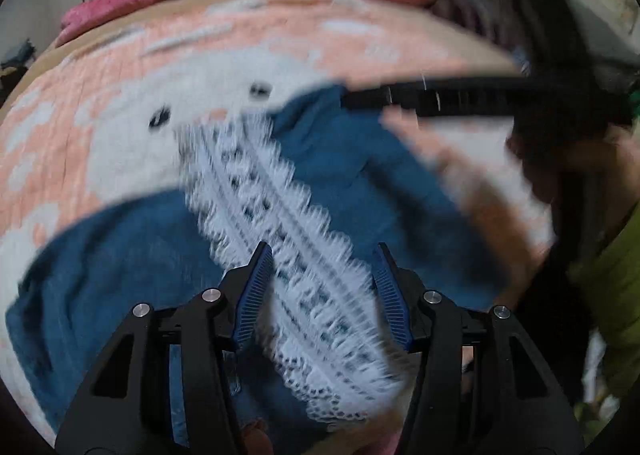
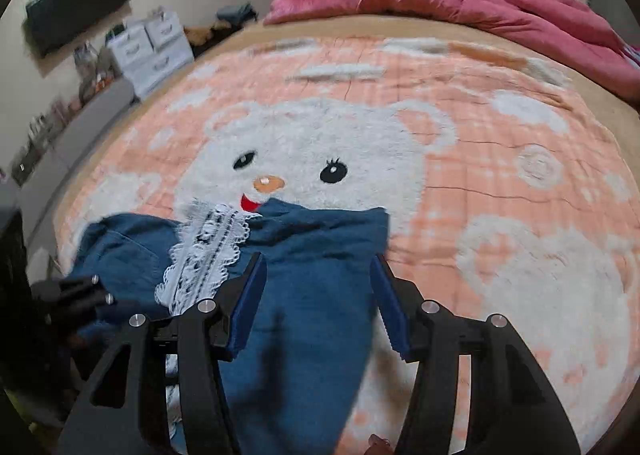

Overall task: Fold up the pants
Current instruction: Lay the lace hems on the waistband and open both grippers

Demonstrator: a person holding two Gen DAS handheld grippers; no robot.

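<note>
I see both grippers w/ jaws apart, gripping nothing: left gripper [image 1: 322, 255], right gripper [image 2: 318, 265]. Blue pants [image 2: 312, 295] w/ lace trim [image 2: 204, 259] lie on bed [image 2: 460, 67], near its front edge.

The bed [image 2: 520, 191] is covered by a peach blanket [image 2: 472, 215] with a white bear face. Blue pants [image 2: 312, 295] with a white lace strip [image 2: 208, 255] lie on its near part, and a crumpled pink quilt [image 2: 480, 11] lies along the far edge.
</note>
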